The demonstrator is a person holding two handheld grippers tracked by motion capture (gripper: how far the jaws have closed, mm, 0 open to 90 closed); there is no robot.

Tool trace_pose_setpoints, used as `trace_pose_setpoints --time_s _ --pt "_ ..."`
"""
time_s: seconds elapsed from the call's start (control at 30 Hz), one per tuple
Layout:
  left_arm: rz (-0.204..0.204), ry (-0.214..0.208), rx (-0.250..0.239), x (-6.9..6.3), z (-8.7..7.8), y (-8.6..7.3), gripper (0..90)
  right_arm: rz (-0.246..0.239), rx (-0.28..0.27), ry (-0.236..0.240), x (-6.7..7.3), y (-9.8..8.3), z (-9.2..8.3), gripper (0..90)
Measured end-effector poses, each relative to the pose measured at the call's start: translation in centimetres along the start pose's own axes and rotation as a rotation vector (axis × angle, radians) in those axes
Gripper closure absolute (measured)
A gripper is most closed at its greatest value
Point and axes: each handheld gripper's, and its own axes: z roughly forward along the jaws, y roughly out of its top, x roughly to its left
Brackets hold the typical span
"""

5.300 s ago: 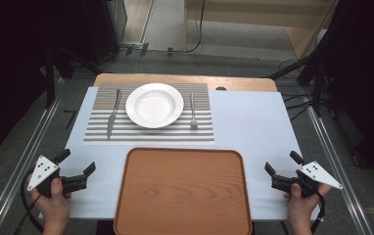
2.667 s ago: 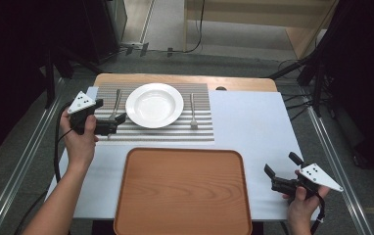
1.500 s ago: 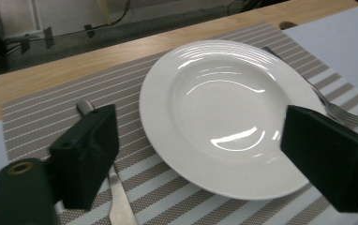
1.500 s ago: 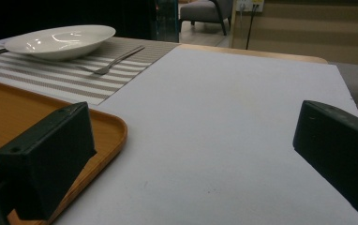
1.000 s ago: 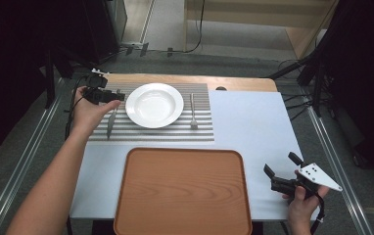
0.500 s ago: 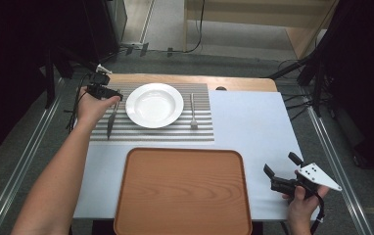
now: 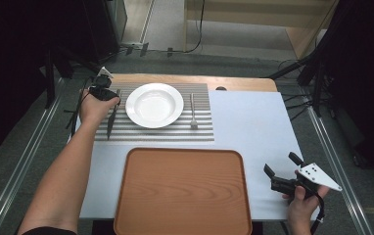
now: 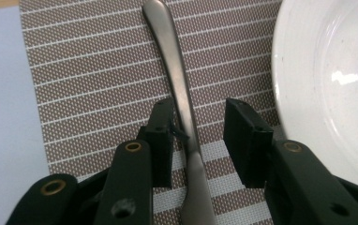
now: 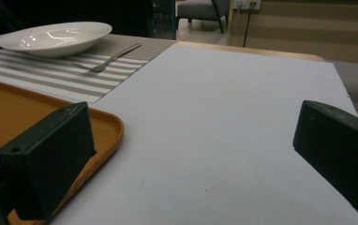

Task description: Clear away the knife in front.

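A metal knife [image 7: 109,117] lies on the striped placemat [image 7: 175,132], left of the white plate [image 7: 154,105]. My left gripper [image 7: 114,96] is down over the knife's far part. In the left gripper view the knife [image 8: 177,79] runs between the jaws of the left gripper [image 8: 196,122], which have just been closing. The left pad is almost against the knife and the right pad stands clear of it. A fork [image 7: 193,111] lies right of the plate. My right gripper [image 7: 280,164] rests open at the table's front right corner, with nothing between its jaws.
A wooden tray [image 7: 182,191] sits at the front middle, with its rim [image 9: 107,126] close to the right gripper [image 9: 191,140]. The plate's rim [image 8: 327,75] lies just right of the left jaws. White table surface [image 7: 253,122] stretches between the fork and the right hand.
The left hand has travelled from the table's front left to the knife beside the plate and sunk onto it, and its jaws have narrowed around the knife. The right gripper has stayed put.
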Motion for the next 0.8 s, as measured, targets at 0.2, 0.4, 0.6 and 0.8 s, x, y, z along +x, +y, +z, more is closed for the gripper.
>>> trace_pose_setpoints --time_s 0.2,0.4,0.6,0.8 --pt "0.040 -0.012 0.045 -0.1 0.6 -0.2 72.3 -0.001 0.000 -0.001 0.0 0.0 0.0 0.0" --pt "0.043 0.010 0.060 -0.2 1.2 -0.3 73.0 -0.001 0.000 -0.002 0.0 0.0 0.0 0.0" --pt "0.029 0.033 0.079 0.0 1.7 -0.4 74.2 0.000 0.000 -0.003 0.0 0.0 0.0 0.0" --pt "-0.026 0.003 0.080 0.5 1.8 -0.3 77.2 -0.002 0.001 -0.002 0.0 0.0 0.0 0.0"
